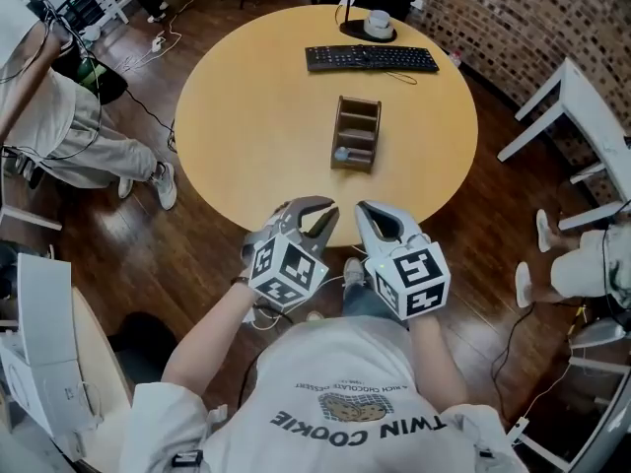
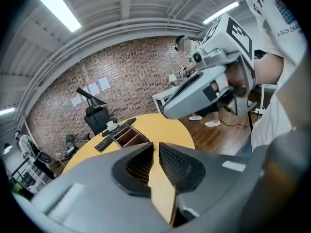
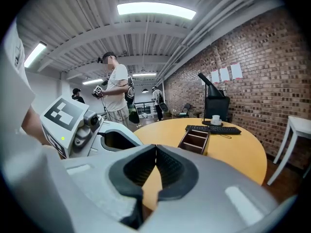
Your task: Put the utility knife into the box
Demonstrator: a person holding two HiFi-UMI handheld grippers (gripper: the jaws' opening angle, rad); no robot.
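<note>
A brown wooden box (image 1: 356, 131) with several compartments stands upright at the middle of the round yellow table (image 1: 246, 116). A small pale blue-grey thing (image 1: 341, 153) lies in its nearest compartment; it is too small to tell whether it is the utility knife. Both grippers hover side by side over the table's near edge, short of the box. My left gripper (image 1: 320, 215) has its jaws a narrow gap apart with nothing between them (image 2: 156, 145). My right gripper (image 1: 370, 215) is shut and empty, its tips touching (image 3: 156, 148). The box (image 2: 129, 137) (image 3: 196, 141) lies ahead in both gripper views.
A black keyboard (image 1: 371, 58) and a white cup (image 1: 378, 22) on a black pad sit at the table's far side. A white table (image 1: 582, 116) stands to the right. People stand or sit at the left (image 1: 59, 116) and right (image 1: 582, 264). Cables trail on the wooden floor.
</note>
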